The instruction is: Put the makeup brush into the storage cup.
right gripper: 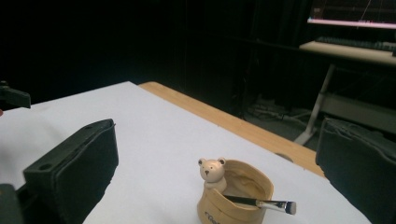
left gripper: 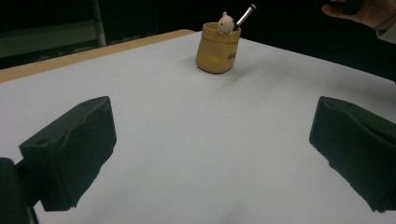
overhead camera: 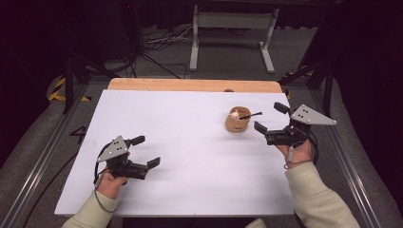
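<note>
A dark room with cables and a metal stand on the floor lies beyond the white table [overhead camera: 180,142], whose wooden far edge shows at the back. Toward the table's far right stands a small tan cup [overhead camera: 237,121] with a bear figure [right gripper: 212,171] on its rim and a brush [right gripper: 261,203] leaning inside, its bristle end sticking out over the edge. The right gripper [overhead camera: 271,119] sits just beside the cup, jaws spread wide with nothing between them, pointing at it from the right; the brush looks delivered and the hand free. The left gripper [overhead camera: 146,152] rests low at the near left, well apart, jaws also spread and empty. Any next move calls for a clear retreat without nudging the cup.
</note>
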Demonstrator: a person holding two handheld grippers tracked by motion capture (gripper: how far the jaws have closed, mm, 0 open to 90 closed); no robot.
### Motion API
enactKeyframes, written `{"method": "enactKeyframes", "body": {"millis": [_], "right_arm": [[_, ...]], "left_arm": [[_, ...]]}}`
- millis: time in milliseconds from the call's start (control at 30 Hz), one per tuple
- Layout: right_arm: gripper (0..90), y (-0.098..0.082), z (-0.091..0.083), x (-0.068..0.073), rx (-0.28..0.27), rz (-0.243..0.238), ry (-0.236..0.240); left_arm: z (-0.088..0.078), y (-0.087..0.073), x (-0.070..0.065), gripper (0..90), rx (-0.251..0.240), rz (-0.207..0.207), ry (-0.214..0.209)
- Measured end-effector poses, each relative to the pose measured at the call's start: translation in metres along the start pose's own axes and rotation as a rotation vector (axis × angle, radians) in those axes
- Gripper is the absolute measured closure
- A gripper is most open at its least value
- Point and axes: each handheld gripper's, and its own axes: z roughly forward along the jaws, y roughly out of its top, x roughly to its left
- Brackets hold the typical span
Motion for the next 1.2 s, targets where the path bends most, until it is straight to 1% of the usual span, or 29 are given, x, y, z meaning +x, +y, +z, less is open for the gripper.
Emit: {"method": "enactKeyframes", "body": {"millis": [67, 167, 267, 300, 333, 400, 467, 567, 633, 667, 700, 800, 833, 867, 967, 1133, 1200], "right_arm": [[0.0, -0.005, -0.005, 0.003, -0.015, -0.027, 0.001], [0.0, -0.010, -0.009, 0.005, -0.023, -0.030, 0.004], [0.0, -0.019, -0.013, 0.008, -0.045, -0.022, 0.011], [0.0, -0.025, -0.016, 0.009, -0.057, -0.017, 0.013], [0.0, -0.025, -0.016, 0.009, -0.057, -0.017, 0.013], [0.0, -0.031, -0.018, 0.010, -0.074, -0.010, 0.012], [0.0, -0.040, -0.019, 0.013, -0.082, -0.010, 0.014], [0.0, -0.050, -0.020, 0.015, -0.092, -0.021, 0.013], [0.0, -0.053, -0.021, 0.016, -0.093, -0.019, 0.013], [0.0, -0.057, -0.021, 0.017, -0.100, -0.025, 0.016], [0.0, -0.061, -0.022, 0.018, -0.100, -0.019, 0.022], [0.0, -0.066, -0.023, 0.020, -0.098, -0.031, 0.021], [0.0, -0.068, -0.023, 0.021, -0.097, -0.025, 0.024], [0.0, -0.070, -0.023, 0.021, -0.094, -0.031, 0.025], [0.0, -0.077, -0.024, 0.023, -0.088, -0.025, 0.029], [0.0, -0.084, -0.025, 0.025, -0.083, -0.031, 0.040], [0.0, -0.087, -0.025, 0.026, -0.075, -0.027, 0.043]], "left_arm": [[-0.002, 0.000, 0.000, 1.6, -0.001, 0.000, -0.004], [-0.004, 0.000, -0.001, 1.6, -0.007, -0.006, -0.011], [-0.005, -0.001, -0.001, 1.6, -0.016, -0.011, -0.019], [-0.006, -0.001, -0.001, 1.4, -0.022, -0.014, -0.021], [-0.007, -0.001, 0.000, 1.4, -0.022, -0.014, -0.022], [-0.008, -0.001, 0.000, 1.5, -0.032, -0.017, -0.025], [-0.009, -0.001, 0.001, 1.4, -0.041, -0.023, -0.030], [-0.011, -0.001, 0.002, 1.4, -0.049, -0.020, -0.032], [-0.012, -0.001, 0.002, 1.4, -0.053, -0.019, -0.035], [-0.013, 0.000, 0.002, 1.4, -0.060, -0.018, -0.036], [-0.014, 0.000, 0.003, 1.3, -0.067, -0.019, -0.042], [-0.017, 0.001, 0.004, 1.2, -0.074, -0.017, -0.047], [-0.017, 0.000, 0.004, 1.2, -0.078, -0.020, -0.047], [-0.018, 0.000, 0.004, 1.2, -0.080, -0.018, -0.048], [-0.020, -0.001, 0.005, 1.2, -0.086, -0.015, -0.047], [-0.025, -0.003, 0.005, 1.3, -0.103, -0.005, -0.049], [-0.025, -0.004, 0.004, 1.4, -0.107, -0.008, -0.050]]}}
